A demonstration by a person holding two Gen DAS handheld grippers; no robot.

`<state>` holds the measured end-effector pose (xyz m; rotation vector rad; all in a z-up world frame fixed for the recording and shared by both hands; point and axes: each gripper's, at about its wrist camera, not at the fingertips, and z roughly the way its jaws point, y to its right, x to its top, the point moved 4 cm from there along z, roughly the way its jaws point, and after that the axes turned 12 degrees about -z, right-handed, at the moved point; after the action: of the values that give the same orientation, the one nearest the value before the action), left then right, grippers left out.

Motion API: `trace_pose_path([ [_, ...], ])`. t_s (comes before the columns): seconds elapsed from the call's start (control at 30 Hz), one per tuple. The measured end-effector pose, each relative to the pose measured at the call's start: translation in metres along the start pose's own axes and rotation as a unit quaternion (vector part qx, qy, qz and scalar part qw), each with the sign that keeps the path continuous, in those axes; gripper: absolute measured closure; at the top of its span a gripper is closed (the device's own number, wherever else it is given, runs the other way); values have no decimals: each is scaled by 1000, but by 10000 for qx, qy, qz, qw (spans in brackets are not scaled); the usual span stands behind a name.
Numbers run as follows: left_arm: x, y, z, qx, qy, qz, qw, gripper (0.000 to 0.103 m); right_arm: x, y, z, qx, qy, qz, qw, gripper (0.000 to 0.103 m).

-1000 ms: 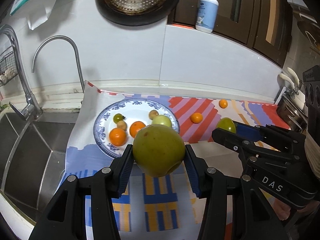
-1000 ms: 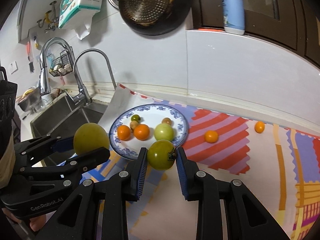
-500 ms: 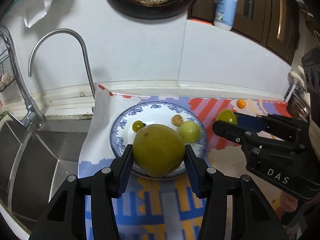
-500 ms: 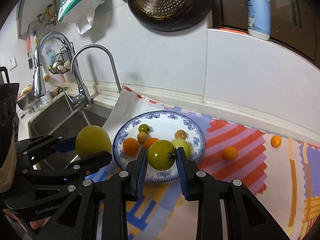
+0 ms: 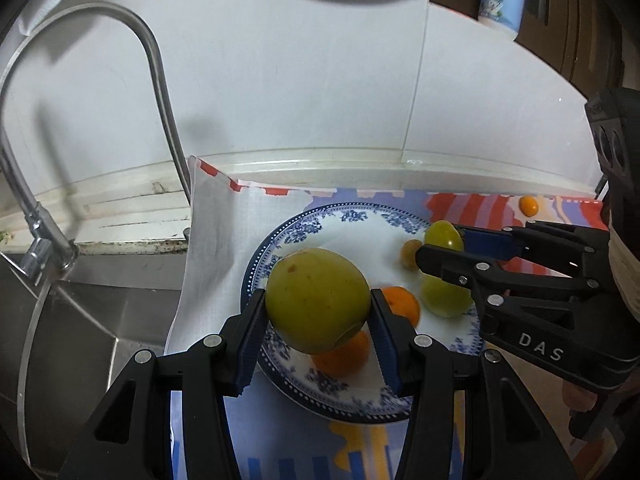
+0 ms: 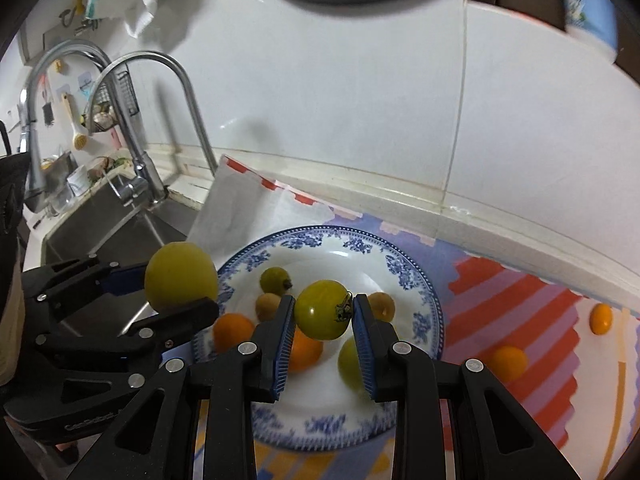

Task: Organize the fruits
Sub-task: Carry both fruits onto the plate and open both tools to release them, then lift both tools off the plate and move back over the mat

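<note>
Setting: kitchen counter beside a steel sink [image 5: 100, 320], with a patterned mat [image 6: 520, 300] under a blue-and-white plate [image 6: 416, 280] and white wall tiles behind.
Left tongs: your left gripper [image 5: 318, 316] is closed around a large yellow-green apple [image 5: 316, 300], which hangs over the plate's near-left part.
Right tongs: your right gripper [image 6: 322, 316] is clamped on a small green tomato [image 6: 320, 314] by its sides, above the plate's middle.
Plate contents: two oranges [image 6: 234, 330], a pale green fruit [image 6: 350, 360], a small green one [image 6: 274, 279] and two small brownish ones [image 6: 267, 306] already lie there, so free space is tight.
Stray fruit: two small orange fruits [image 6: 510, 362] sit on the mat, well apart from the plate on its right.
Step in hand: by my reading, you are setting both held fruits down on the plate.
How to do it well: pick a bare patch toward the far rim for the tomato; lower it until it touches before you part the fingers, since round fruit rolls.
Apple: I judge it heavy enough to knock the oranges beneath it, so shift it left to open china first.
Order: release one hand at a time, keeping the two tools from crossing.
</note>
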<state>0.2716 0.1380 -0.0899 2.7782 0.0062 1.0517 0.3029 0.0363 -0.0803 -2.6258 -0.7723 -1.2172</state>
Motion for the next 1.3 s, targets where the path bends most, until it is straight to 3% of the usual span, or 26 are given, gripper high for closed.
trace_pose_path([
  [0.27, -2, -8, 19, -65, -221, -24, 9997, 54, 2, 1, 28, 39, -137, 4, 9999, 73],
  [0.43, -3, -8, 25, -110, -223, -11, 9997, 54, 1, 2, 29, -54, -141, -26, 9999, 65],
  [0.7, 2, -1, 25, -135, -218, 41, 9997, 54, -2, 7, 14, -263, -69, 39, 9996, 65],
  [1.0, -15, 37, 8, -693, -468, 69, 9965, 54, -17, 25, -22, -505, 67, 304, 9982, 65],
  [1.2, -23, 51, 10, -567, -421, 121, 9974, 53, -34, 36, -41, -697, 36, 458, 9965, 65],
  [1.3, -24, 58, 2, -475, -194, 265, 9983, 44, -42, 37, -47, -697, 6, 510, 9963, 65],
])
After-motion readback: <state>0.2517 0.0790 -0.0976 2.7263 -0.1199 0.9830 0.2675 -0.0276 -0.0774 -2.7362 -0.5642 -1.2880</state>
